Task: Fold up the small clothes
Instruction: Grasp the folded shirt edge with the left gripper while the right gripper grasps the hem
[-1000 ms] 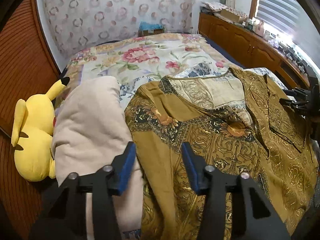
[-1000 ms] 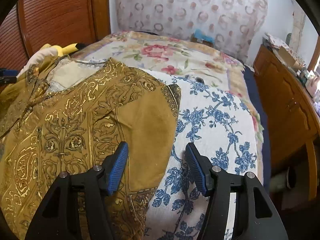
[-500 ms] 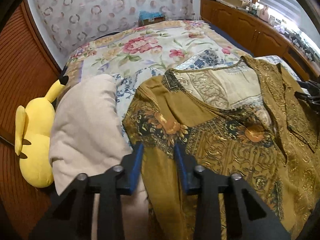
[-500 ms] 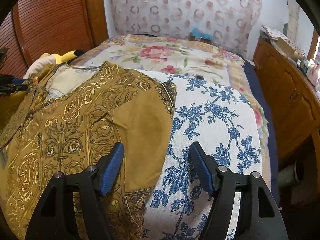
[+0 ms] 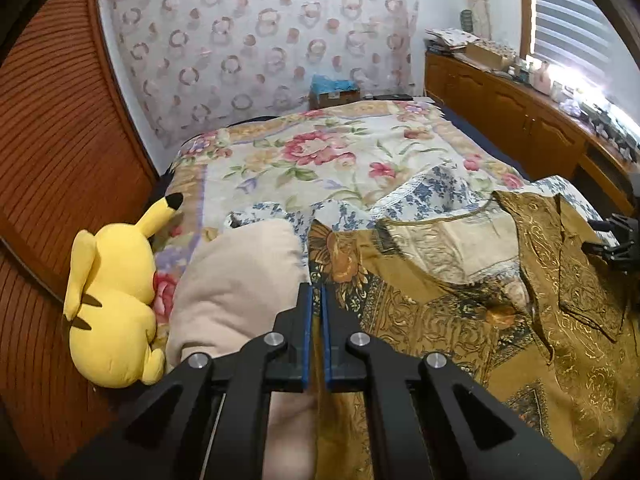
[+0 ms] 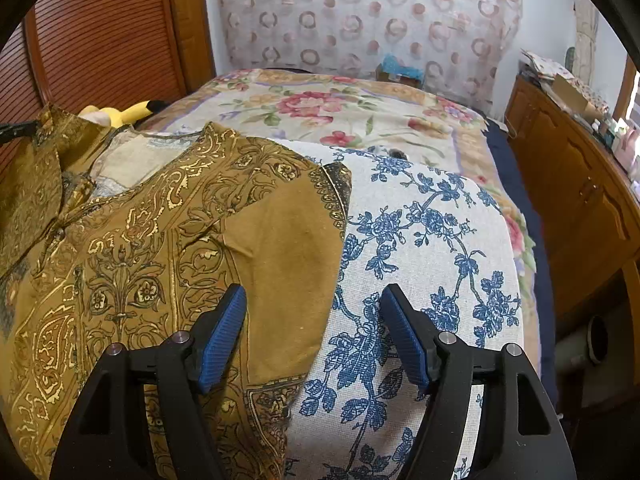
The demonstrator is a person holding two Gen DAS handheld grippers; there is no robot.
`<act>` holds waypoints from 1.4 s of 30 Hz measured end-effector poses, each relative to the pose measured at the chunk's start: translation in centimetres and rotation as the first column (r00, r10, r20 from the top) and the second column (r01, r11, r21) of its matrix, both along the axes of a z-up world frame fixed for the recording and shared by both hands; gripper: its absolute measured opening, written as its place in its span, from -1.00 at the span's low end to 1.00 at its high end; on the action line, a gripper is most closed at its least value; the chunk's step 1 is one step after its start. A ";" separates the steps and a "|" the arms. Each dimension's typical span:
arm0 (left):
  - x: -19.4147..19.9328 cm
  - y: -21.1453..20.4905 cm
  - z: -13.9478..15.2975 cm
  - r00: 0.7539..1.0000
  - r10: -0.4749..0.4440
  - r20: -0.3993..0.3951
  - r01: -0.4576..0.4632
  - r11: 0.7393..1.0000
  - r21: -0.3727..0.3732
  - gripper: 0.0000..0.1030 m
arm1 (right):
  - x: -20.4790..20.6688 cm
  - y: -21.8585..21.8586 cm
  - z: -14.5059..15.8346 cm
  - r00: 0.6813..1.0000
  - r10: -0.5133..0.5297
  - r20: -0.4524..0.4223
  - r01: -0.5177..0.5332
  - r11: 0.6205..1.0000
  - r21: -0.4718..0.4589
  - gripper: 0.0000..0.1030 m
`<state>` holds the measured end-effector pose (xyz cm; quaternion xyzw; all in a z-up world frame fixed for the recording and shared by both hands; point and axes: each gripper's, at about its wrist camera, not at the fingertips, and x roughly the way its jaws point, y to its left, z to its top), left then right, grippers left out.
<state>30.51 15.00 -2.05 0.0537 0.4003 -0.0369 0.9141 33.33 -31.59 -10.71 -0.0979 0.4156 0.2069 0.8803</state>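
The left tongs (image 5: 315, 300) pinch the brown shirt's (image 5: 460, 320) edge to lift and fold it, while the right tongs (image 6: 312, 312) wait spread over its sleeve.

shirt (image 5: 460, 320): 1, spread on bed | pillow (image 5: 236, 284): 1, just left of shirt | plush (image 5: 112, 300): 1, left of pillow | blue-flowered cloth (image 6: 420, 248): 1, under shirt | bed (image 5: 320, 152): 1 | claws: 2, left claw (image 5: 314, 312), right claw (image 6: 312, 324)
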 end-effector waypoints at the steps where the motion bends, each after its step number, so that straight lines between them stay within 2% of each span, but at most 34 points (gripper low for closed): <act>1: 0.0 0.2 0.0 1.000 0.002 0.002 -0.002 1.000 0.001 -0.98 | 0.0 0.0 0.0 1.000 0.000 0.000 0.000 1.000 0.000 0.40; 7: -0.5 0.0 0.2 1.000 -0.006 0.021 0.006 1.000 -0.004 -0.98 | 0.2 -0.1 0.1 1.000 0.022 -0.003 -0.022 1.000 -0.006 0.40; 13: -0.7 -0.5 0.9 0.999 -0.019 0.042 0.021 0.999 -0.037 -1.00 | 2.5 0.3 0.4 0.998 0.031 -0.045 -0.032 0.999 -0.007 0.40; 16: -1.0 -1.4 0.8 0.998 -0.039 0.041 0.041 0.999 -0.030 -1.00 | 3.3 0.5 0.5 0.998 0.031 -0.053 -0.032 0.999 -0.015 0.11; 20: -0.6 -0.9 0.2 0.999 -0.020 0.042 0.020 1.000 -0.005 -1.00 | 3.7 0.8 0.6 0.998 0.033 -0.058 -0.035 0.999 -0.030 0.08; 21: -0.5 -0.6 0.1 0.999 -0.004 0.042 0.004 1.000 0.004 -0.92 | 3.7 0.9 0.5 0.998 0.032 -0.056 -0.034 0.999 -0.031 0.08; 22: -0.3 -0.2 -0.1 0.999 0.011 0.040 -0.011 1.000 0.004 -0.74 | 3.7 0.9 0.5 0.998 0.031 -0.054 -0.033 0.999 -0.032 0.08; 24: 0.2 0.6 -0.7 1.000 0.015 0.012 -0.015 1.000 -0.025 -0.48 | 3.5 1.0 0.4 0.999 0.026 -0.043 -0.028 0.999 -0.028 0.08; 28: 1.0 1.0 -2.3 0.998 0.002 -0.059 -0.004 0.999 -0.048 -0.33 | 2.8 0.7 0.1 1.000 0.020 -0.014 -0.020 1.000 0.004 0.10; 35: 2.5 0.9 -4.2 0.994 0.014 -0.108 -0.017 1.000 -0.024 -0.30 | 2.4 0.4 -0.2 1.000 0.019 0.000 -0.019 1.000 0.009 0.10; 38: 3.1 0.8 -4.7 0.993 0.015 -0.116 -0.016 1.000 -0.008 -0.31 | 2.5 0.5 -0.2 1.000 0.020 0.002 -0.020 1.000 0.006 0.09; 39: 3.2 0.8 -4.6 0.994 0.009 -0.109 -0.011 1.000 -0.014 -0.44 | 2.5 0.5 -0.2 1.000 0.024 0.002 -0.024 1.000 0.004 0.07; 40: 3.2 1.0 -4.4 0.994 0.000 -0.106 -0.004 0.999 -0.034 -0.86 | 2.5 0.6 -0.1 0.999 0.043 -0.007 -0.042 0.999 0.010 -0.14; 41: 3.2 1.1 -4.2 0.995 -0.003 -0.103 -0.003 0.998 -0.059 -0.92 | 2.5 0.8 0.0 0.998 0.062 -0.020 -0.062 0.998 0.019 -0.53; 42: 2.9 1.1 -3.7 0.996 -0.006 -0.087 -0.001 0.997 -0.083 -0.99 | 2.6 1.0 0.2 0.997 0.067 -0.027 -0.067 0.998 0.014 -0.67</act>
